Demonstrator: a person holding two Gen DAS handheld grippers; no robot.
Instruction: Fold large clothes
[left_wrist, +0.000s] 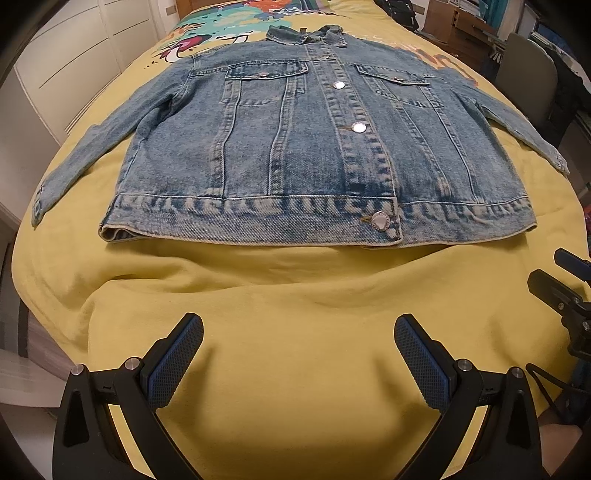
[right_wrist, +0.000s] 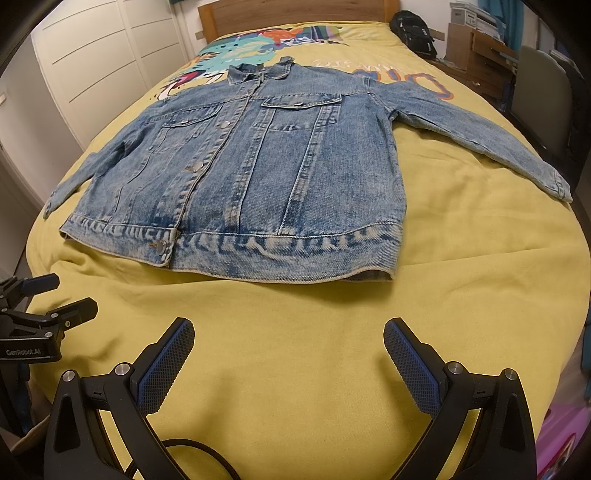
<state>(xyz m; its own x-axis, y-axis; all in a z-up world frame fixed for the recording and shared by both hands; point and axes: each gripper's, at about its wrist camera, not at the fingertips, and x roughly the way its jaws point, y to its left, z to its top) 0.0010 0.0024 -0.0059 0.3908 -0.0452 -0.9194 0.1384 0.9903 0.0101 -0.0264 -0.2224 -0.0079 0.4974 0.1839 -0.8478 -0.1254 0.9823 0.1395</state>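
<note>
On a bed covered by a yellow bedspread (left_wrist: 295, 295), a blue denim jacket (left_wrist: 306, 147) lies flat, front side up, collar toward the wooden headboard (right_wrist: 295, 14) and hem toward the cameras. The front is closed along the placket, where metal buttons show, including 1 on the waistband (left_wrist: 380, 221). Both sleeves are spread outward to the bed's edges, the cuffs lying near the sides. 2 flapped chest pockets are visible. The left gripper (left_wrist: 298, 350) hovers over bare bedspread just short of the hem; its jaws stand wide apart and hold nothing, the blue textured pads (left_wrist: 173, 362) facing each other across the gap. The right gripper (right_wrist: 289, 350) hovers likewise over bare bedspread on the near side of the hem, released and empty. In the right wrist view the left gripper appears at the left edge; in the left wrist view the right gripper appears at the right edge. A colourful print (right_wrist: 251, 48) marks the bedspread beyond the collar. White cupboard doors (right_wrist: 103, 62) stand to the left, and a dark bag (right_wrist: 413, 31) sits beside the headboard.
</note>
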